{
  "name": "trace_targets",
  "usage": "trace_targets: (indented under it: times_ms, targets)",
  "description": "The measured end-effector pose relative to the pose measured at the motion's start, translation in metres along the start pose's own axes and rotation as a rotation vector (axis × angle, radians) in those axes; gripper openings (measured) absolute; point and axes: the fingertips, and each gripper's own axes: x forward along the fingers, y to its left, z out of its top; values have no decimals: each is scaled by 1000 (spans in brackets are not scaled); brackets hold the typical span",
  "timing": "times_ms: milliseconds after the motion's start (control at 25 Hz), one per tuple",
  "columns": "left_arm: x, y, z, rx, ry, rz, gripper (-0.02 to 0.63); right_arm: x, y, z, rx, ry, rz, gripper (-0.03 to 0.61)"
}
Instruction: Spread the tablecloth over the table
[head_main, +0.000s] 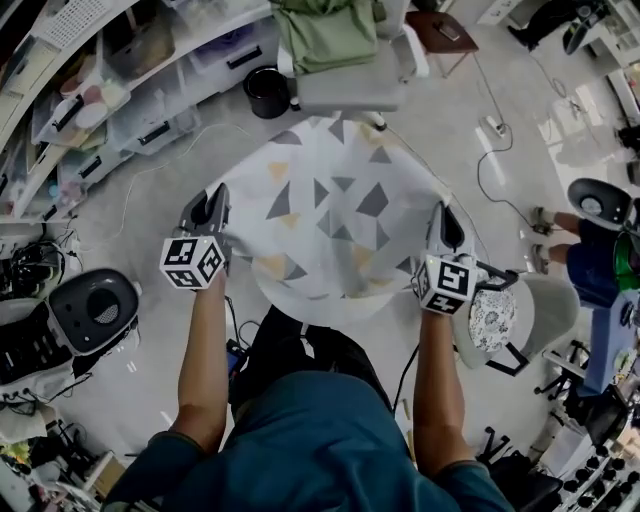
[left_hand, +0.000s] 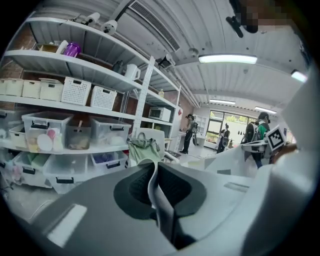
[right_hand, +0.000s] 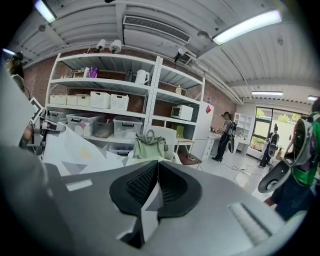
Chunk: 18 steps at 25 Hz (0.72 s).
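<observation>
1. Your left gripper (head_main: 214, 203) is clamped shut on the left edge of the tablecloth (head_main: 330, 215). In the left gripper view a narrow fold of white fabric stands pinched between the dark ribbed pads (left_hand: 139, 186) and runs back towards the camera.
2. Your left forearm (head_main: 205, 350) reaches straight forward. The gripper points ahead and slightly down, and its marker cube (head_main: 192, 262) faces up at you.
3. The tablecloth is white with gray and yellow triangles. It lies stretched open between the two grippers, its near edge curving round between your forearms. Its far edge ends close to the chair (head_main: 350, 85) that carries a green bag (head_main: 325, 35).
4. Your right gripper (head_main: 446, 222) is closed on the right edge of the tablecloth. In the right gripper view the pads (right_hand: 171, 187) press together on fabric that shows part of a gray triangle.
5. Your right forearm (head_main: 437, 370) is held forward, about parallel to the left one, with the gripper tipped a little downward. Its marker cube (head_main: 445, 283) also faces upward.
</observation>
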Motion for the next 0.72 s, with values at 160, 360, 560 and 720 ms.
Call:
trace_targets:
  times_ms: [160,360,560,720]
  targets:
    - [22,19,-39,-31,88,17,6,27,-9,-39,15,107,-25,14]
    - [48,24,-81,-36,187,11,7,46,-18,-92,38,223,-36,15]
    - [48,51,-111,-87,240,63,12,53,-48,-144,142,306,-98,15]
    - [40,68,-137,-136,275,107,22,50,-64,-189,261,378,-126,17]
